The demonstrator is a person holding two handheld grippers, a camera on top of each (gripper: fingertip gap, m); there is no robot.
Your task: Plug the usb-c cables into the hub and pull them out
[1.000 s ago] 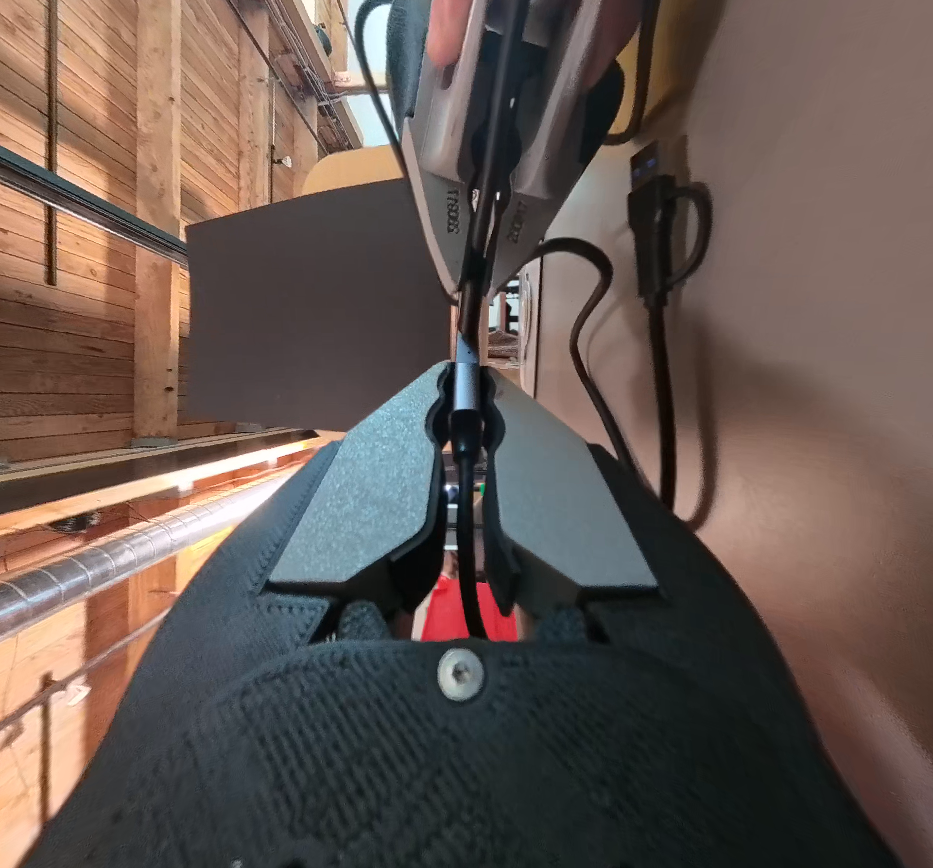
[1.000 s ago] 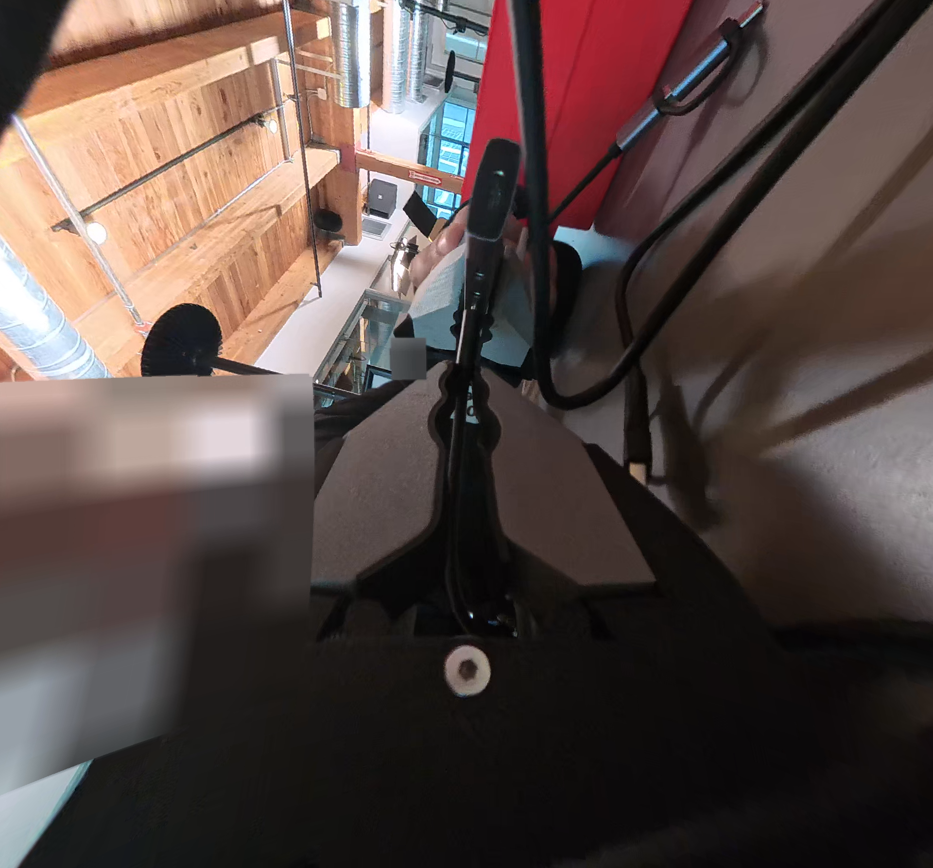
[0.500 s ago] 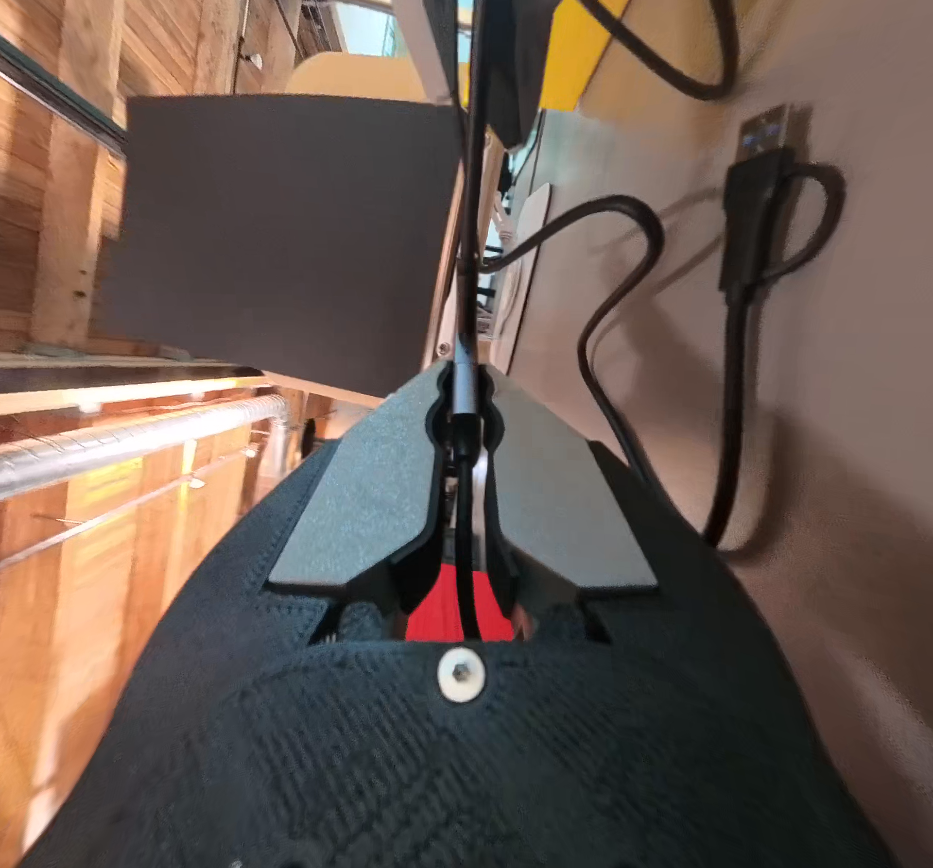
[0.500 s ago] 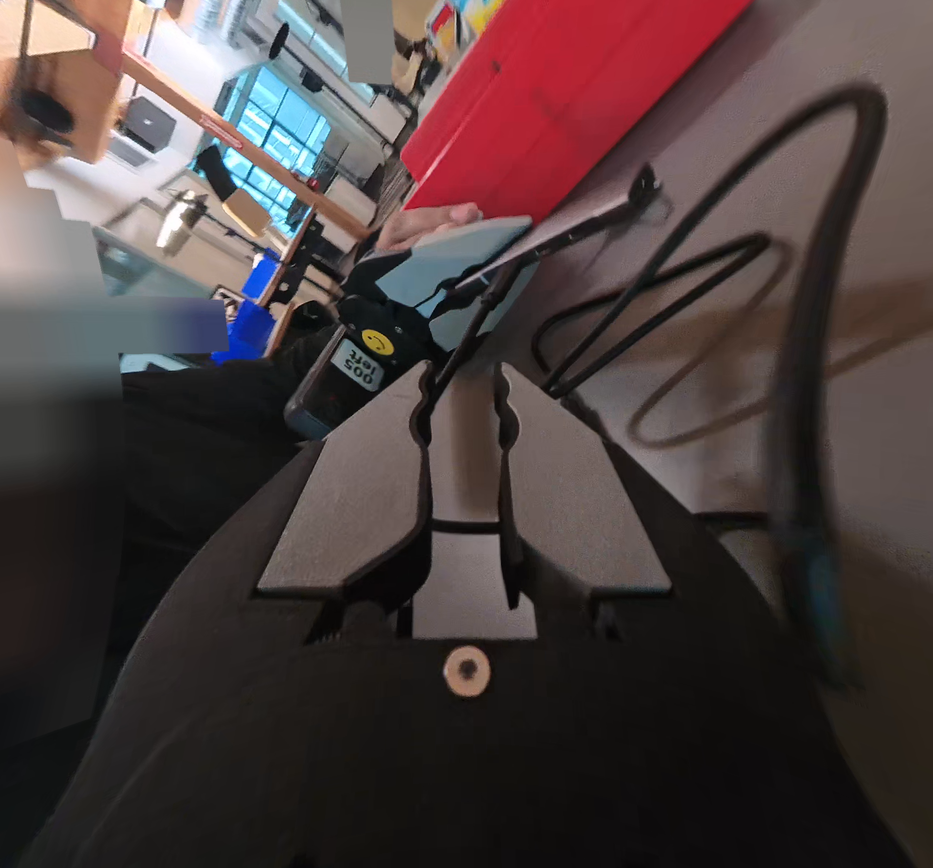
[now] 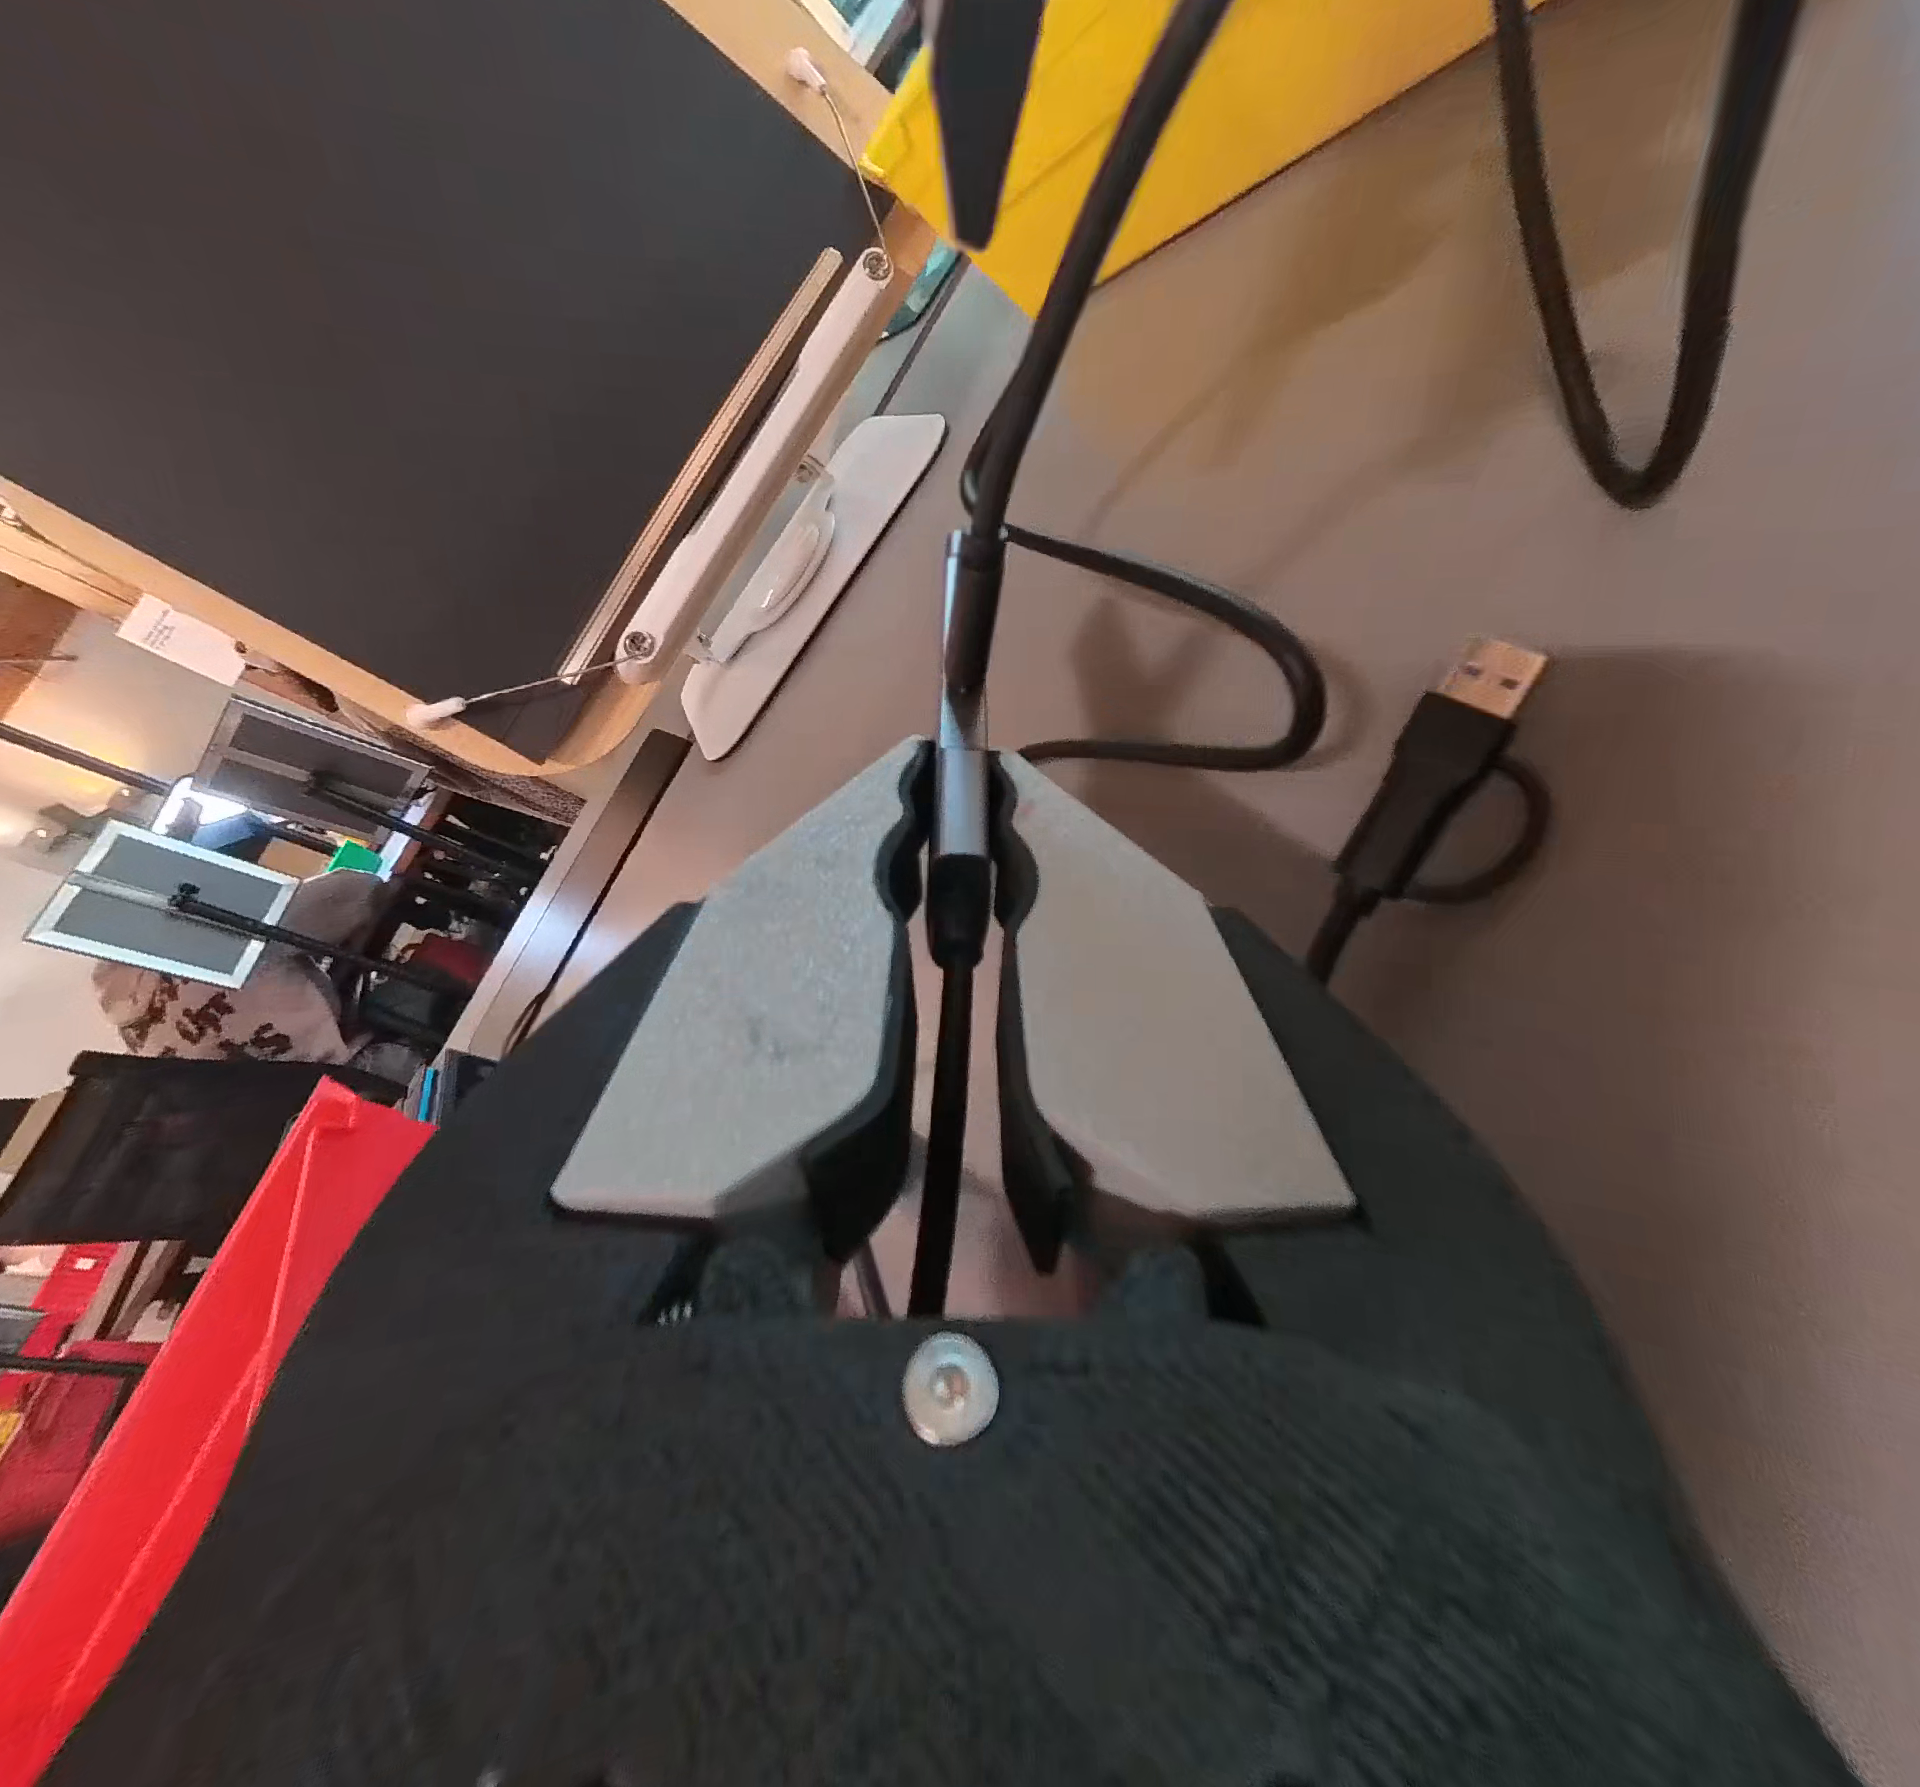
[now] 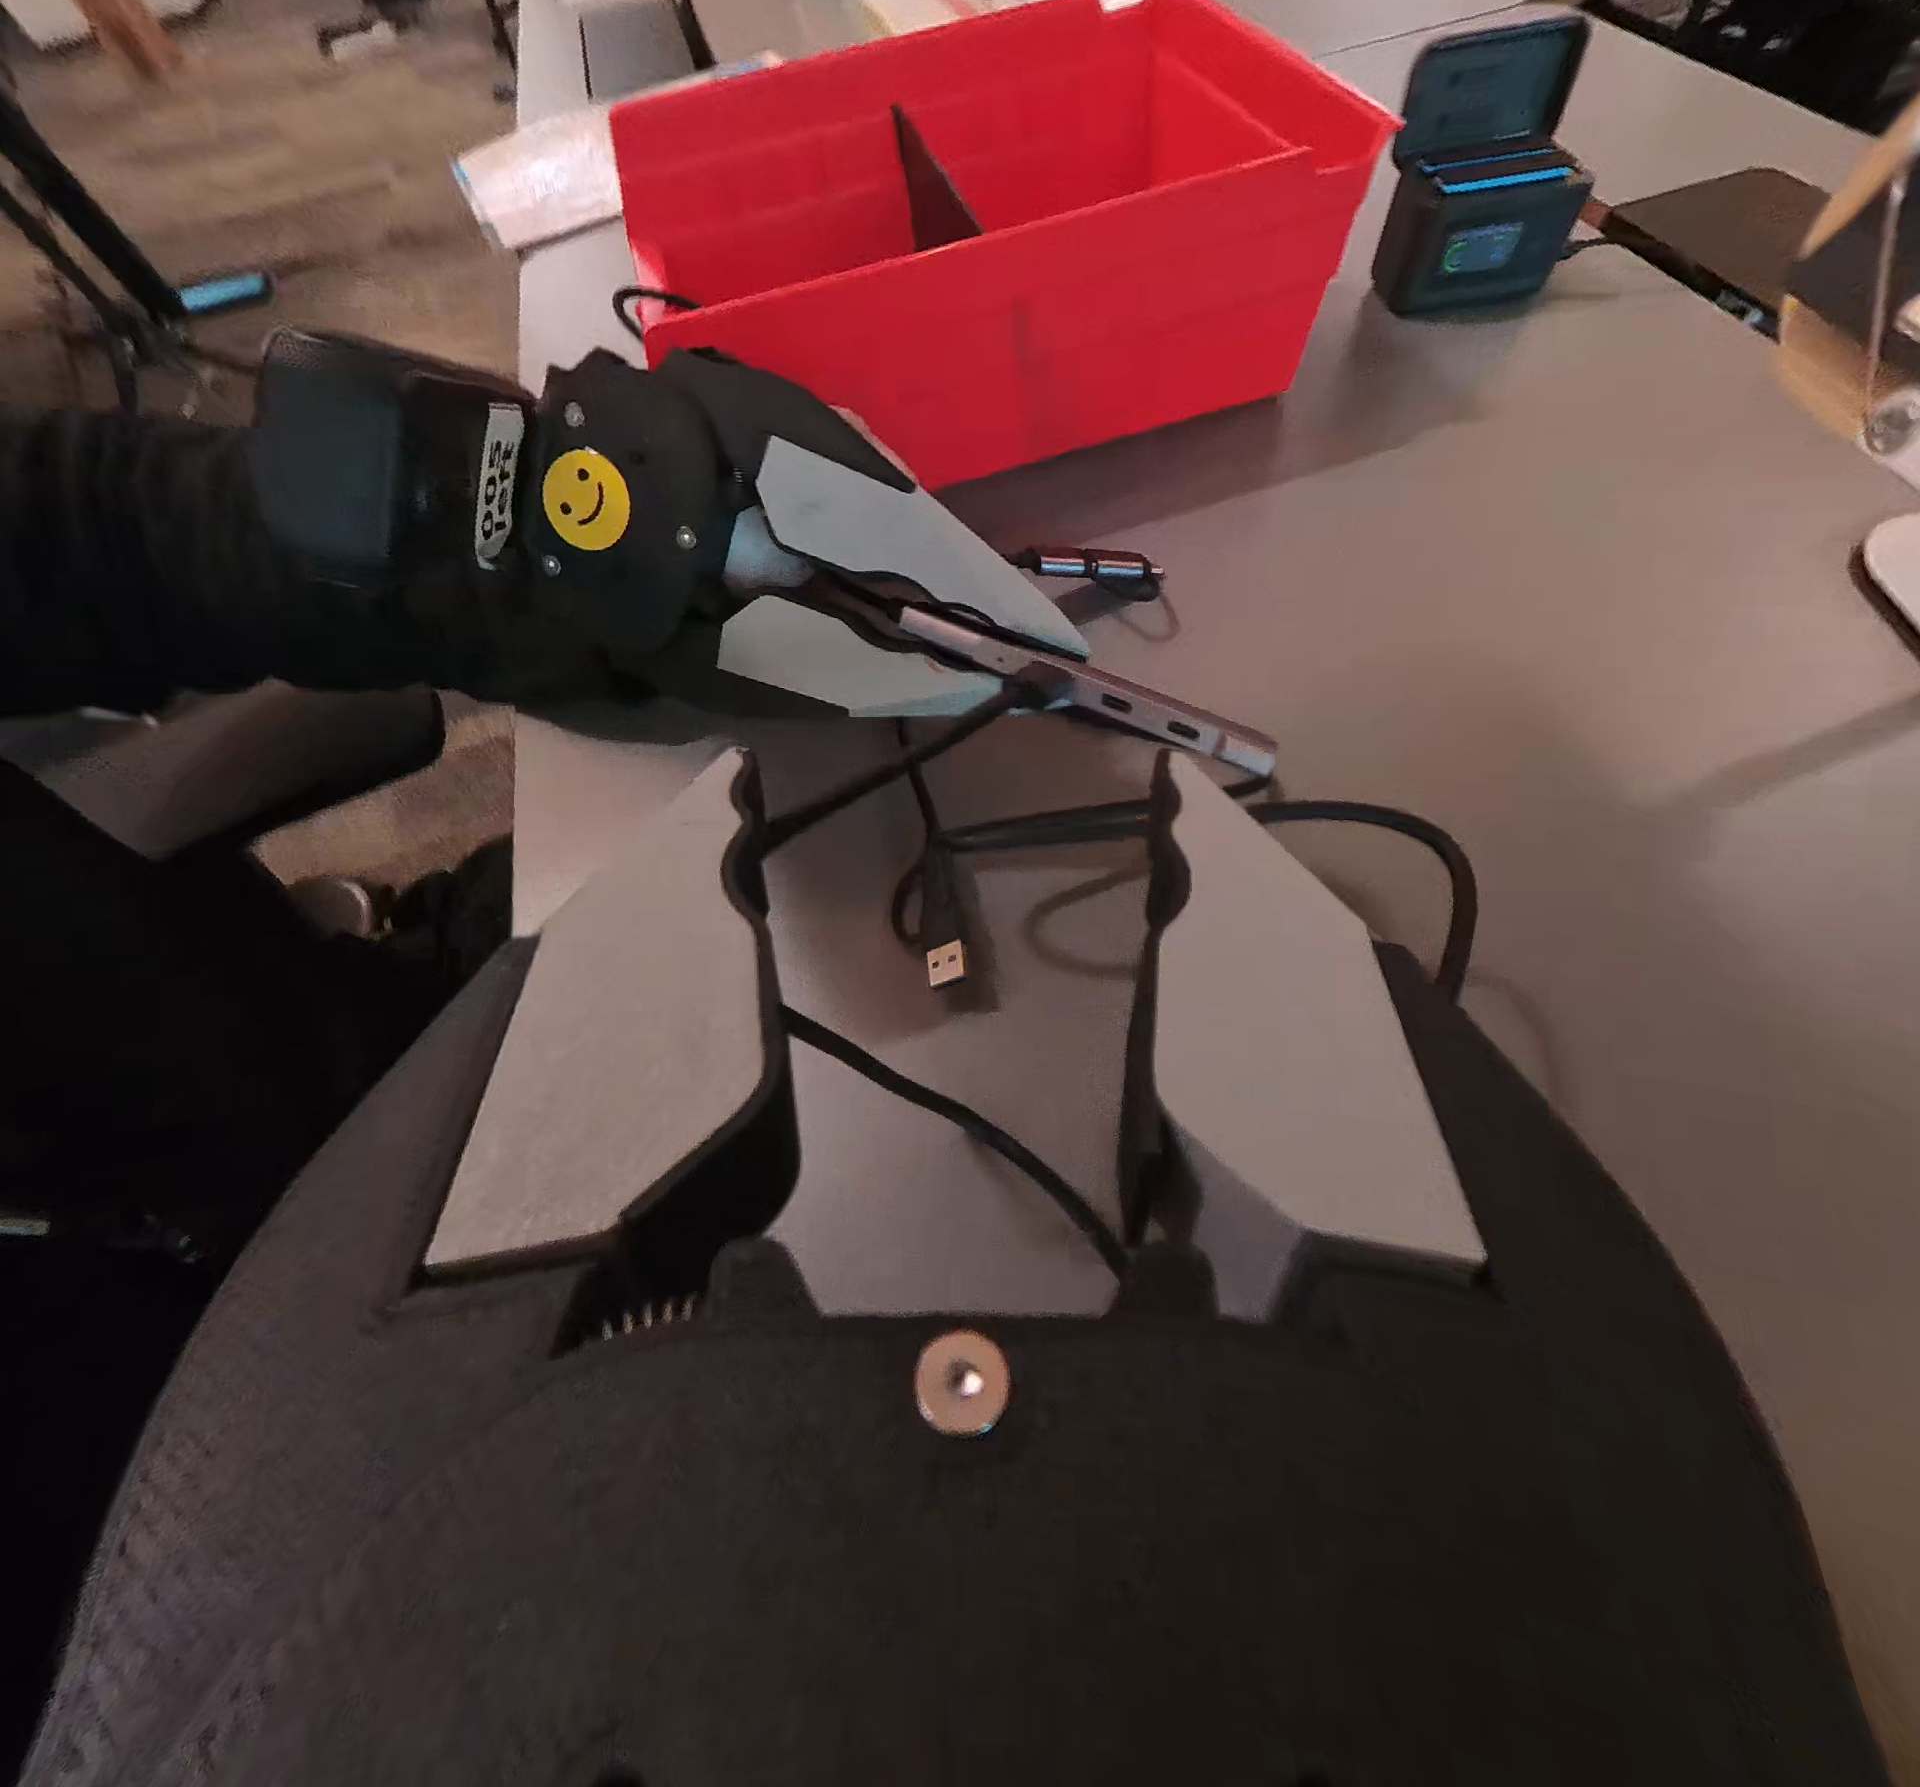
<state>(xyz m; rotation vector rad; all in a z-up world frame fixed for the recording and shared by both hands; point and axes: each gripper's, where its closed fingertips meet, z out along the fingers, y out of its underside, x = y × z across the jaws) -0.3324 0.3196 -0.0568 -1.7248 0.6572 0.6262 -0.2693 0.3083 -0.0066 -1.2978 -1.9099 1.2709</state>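
Note:
My left gripper is shut on a slim grey hub, held edge-on between its fingertips. In the right wrist view the left gripper holds the hub tilted just above the grey table. A black cable is plugged into the hub's near edge and runs back between my right gripper's fingers. My right gripper is wide open and empty, just short of the hub. A loose USB-A plug lies on the table under it and also shows in the left wrist view.
A red divided bin stands behind the hub. A black case sits at the far right. A small grey adapter plug lies beyond the hub. A yellow bin, a black monitor and its white stand base are nearby. There is about 9 cm between the tips of the two grippers. From either gripper's tips it is about 30 cm to the black monitor.
My right gripper opened, let go of the cable and drew back from the hub, swinging to look down on the table. My left gripper kept hold of the hub and tilted.

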